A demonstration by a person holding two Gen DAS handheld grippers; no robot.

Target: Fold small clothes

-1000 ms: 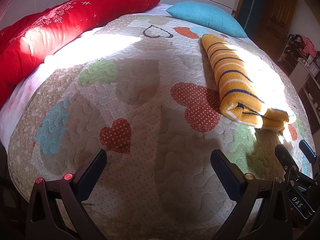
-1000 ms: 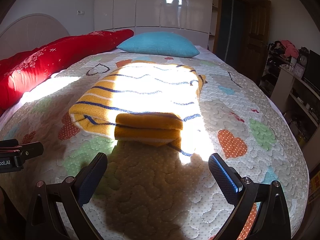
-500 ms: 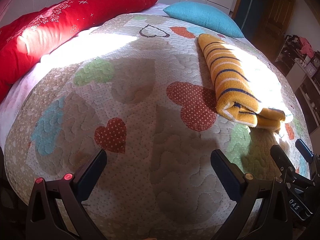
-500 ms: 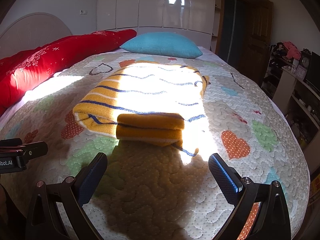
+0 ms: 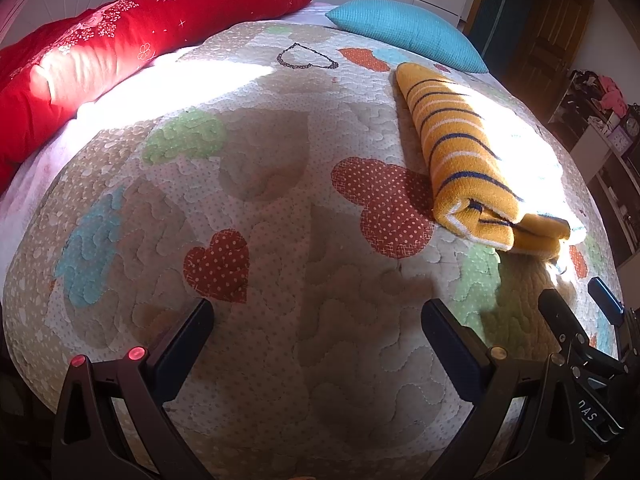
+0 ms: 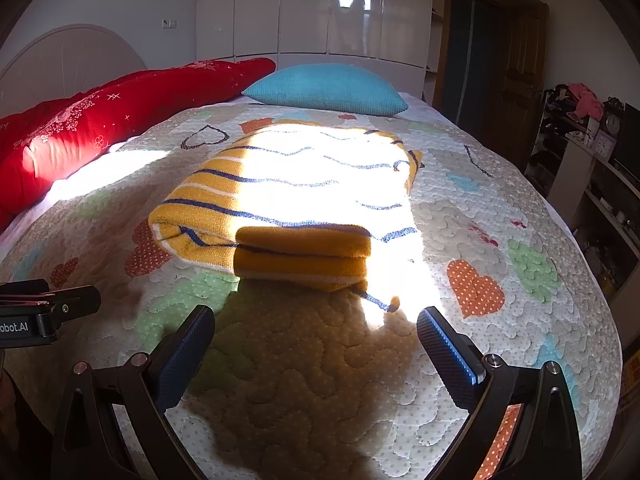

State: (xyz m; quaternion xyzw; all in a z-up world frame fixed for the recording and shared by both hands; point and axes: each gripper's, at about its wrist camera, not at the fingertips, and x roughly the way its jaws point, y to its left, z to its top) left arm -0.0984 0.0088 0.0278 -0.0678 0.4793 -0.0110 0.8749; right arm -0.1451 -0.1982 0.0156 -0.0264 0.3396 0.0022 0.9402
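**Folded sweater, empty claws: where the bundle could come undone**

Nearest to us, our left gripper and right gripper both stand spread wide with nothing between the fingers, poised above the quilt and touching no cloth.

Just beyond the right gripper lies the yellow striped sweater, already folded into a thick packet on the quilt, its stacked edge facing us. From the left wrist view it sits well off to the right.

We judge the folding largely done, so the risks are in handling. A loose yarn end trails from the front edge toward the right gripper; a finger catching it could drag the layers open. Pinching only the top layer would peel the fold back. The soft, springy quilt may let the packet slump if we press it. Hard sunlight washes out the sweater's top, so its far edges are hard to read.

Our count: two grippers, one sweater, one quilt. At the far end, one red bolster and one teal pillow.
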